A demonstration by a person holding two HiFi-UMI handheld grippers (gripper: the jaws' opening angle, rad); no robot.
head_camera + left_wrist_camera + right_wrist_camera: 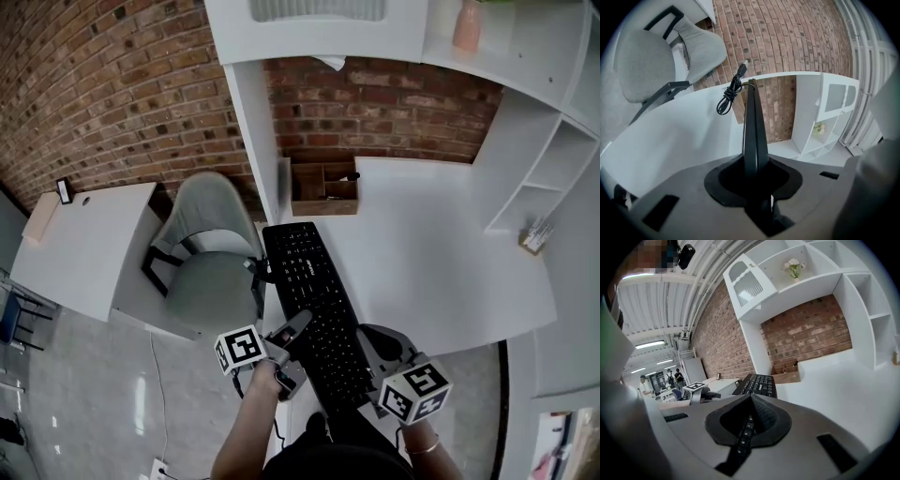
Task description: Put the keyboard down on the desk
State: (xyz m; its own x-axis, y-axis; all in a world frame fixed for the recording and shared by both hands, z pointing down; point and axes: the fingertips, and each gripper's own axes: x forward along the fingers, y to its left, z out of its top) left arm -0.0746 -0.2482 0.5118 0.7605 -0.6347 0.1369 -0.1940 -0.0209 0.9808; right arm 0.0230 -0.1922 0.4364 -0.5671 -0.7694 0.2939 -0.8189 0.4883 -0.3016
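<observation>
A long black keyboard (314,305) is held between both grippers, its far end reaching over the left part of the white desk (441,253). I cannot tell whether it touches the desk. My left gripper (289,339) is shut on its left long edge near the near end. In the left gripper view the keyboard (752,126) stands edge-on in the left gripper (754,180), and its coiled cable (728,97) hangs at the far end. My right gripper (373,354) is shut on the near right side. The keys (758,382) run away from the right gripper (747,423).
An open wooden organiser box (323,187) stands at the desk's back left against the brick wall. White shelves (553,159) line the right side and top, with a small item (533,234) on one. A grey chair (211,258) and a white side table (80,244) stand left of the desk.
</observation>
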